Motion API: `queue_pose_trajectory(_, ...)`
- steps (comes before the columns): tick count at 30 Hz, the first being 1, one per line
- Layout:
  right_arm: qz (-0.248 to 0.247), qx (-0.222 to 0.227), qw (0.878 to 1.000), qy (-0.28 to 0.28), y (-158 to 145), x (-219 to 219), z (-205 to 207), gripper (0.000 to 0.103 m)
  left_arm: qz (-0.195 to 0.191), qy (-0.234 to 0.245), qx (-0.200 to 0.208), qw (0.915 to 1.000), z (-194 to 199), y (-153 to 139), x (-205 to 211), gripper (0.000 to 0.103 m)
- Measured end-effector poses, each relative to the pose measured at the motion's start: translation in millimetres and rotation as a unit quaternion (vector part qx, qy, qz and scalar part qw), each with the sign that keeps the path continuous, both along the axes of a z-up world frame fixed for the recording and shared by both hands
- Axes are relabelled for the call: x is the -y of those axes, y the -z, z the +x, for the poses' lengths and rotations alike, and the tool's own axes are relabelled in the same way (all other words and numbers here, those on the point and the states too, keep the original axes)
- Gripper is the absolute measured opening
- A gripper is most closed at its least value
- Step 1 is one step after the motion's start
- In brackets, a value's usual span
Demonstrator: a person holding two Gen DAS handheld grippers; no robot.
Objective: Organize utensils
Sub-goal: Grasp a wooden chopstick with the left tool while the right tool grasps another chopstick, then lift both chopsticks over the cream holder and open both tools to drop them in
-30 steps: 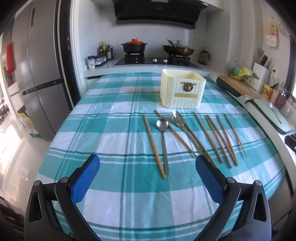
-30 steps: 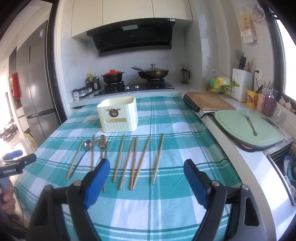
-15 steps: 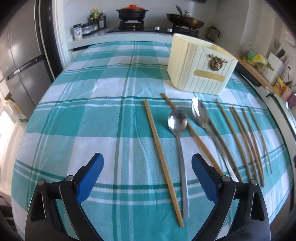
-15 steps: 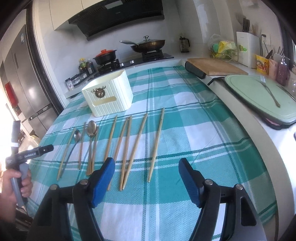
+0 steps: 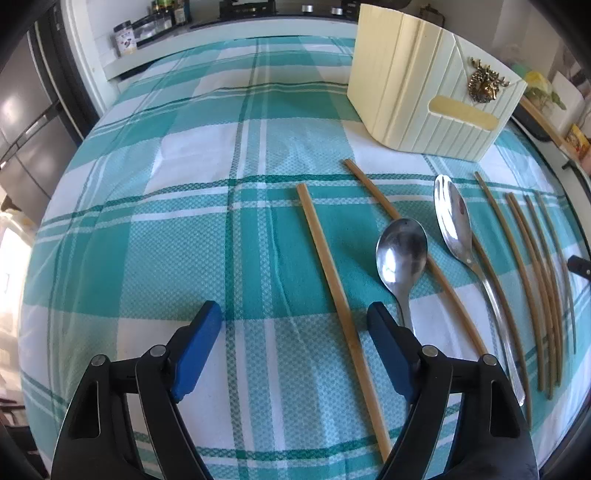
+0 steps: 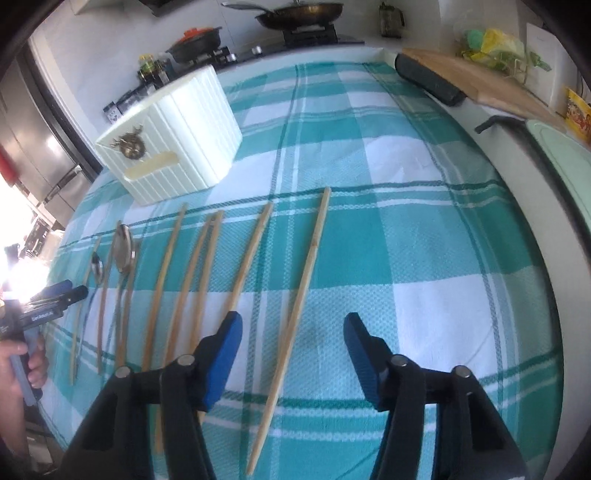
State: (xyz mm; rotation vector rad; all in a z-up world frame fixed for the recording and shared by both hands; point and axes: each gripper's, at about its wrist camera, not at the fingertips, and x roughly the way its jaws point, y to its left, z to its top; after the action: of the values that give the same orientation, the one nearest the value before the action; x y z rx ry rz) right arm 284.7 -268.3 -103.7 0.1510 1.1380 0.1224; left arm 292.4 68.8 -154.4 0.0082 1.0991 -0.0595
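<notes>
Several bamboo chopsticks and two steel spoons lie in a row on the teal checked tablecloth [image 5: 184,229]. My left gripper [image 5: 295,317] is open just above the cloth; the leftmost chopstick [image 5: 332,291] runs between its blue fingers, closer to the right one, and the small spoon [image 5: 400,254] lies just beyond that finger. The larger spoon [image 5: 454,225] lies further right. My right gripper [image 6: 293,326] is open low over the rightmost chopstick [image 6: 299,310], which lies between its fingers. The cream utensil holder [image 5: 432,92] stands behind the row; it also shows in the right wrist view [image 6: 173,144].
A stove with a pan [image 6: 295,13] and a red-lidded pot [image 6: 195,37] stands at the back. A wooden cutting board [image 6: 476,77] and a pale green tray [image 6: 561,155] sit on the counter to the right. A steel fridge [image 5: 26,122] stands at the left.
Both grippers have come down and forward toward the table. The left now straddles the leftmost chopstick and the right straddles the rightmost one. Both have stayed open.
</notes>
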Motion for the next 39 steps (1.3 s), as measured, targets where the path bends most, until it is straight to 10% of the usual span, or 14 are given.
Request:
queue_pose_trajectory(10,-0.032,-0.035,0.999,-0.021,9,-4,46,0.023,0.010,0.007,-0.016,0.9998,35,0,5,0.074)
queue_pose_trajectory(26,-0.086,-0.038,0.995,-0.016,11,-26,117,0.006,-0.003,0.007,-0.027,0.9996,54,-7,10,0.008)
queue_pose_trajectory(39,0.017,0.160,0.986,-0.040,-114,-25,37,0.006,-0.099,0.001,0.096,0.9904,6,-109,-13,0.004)
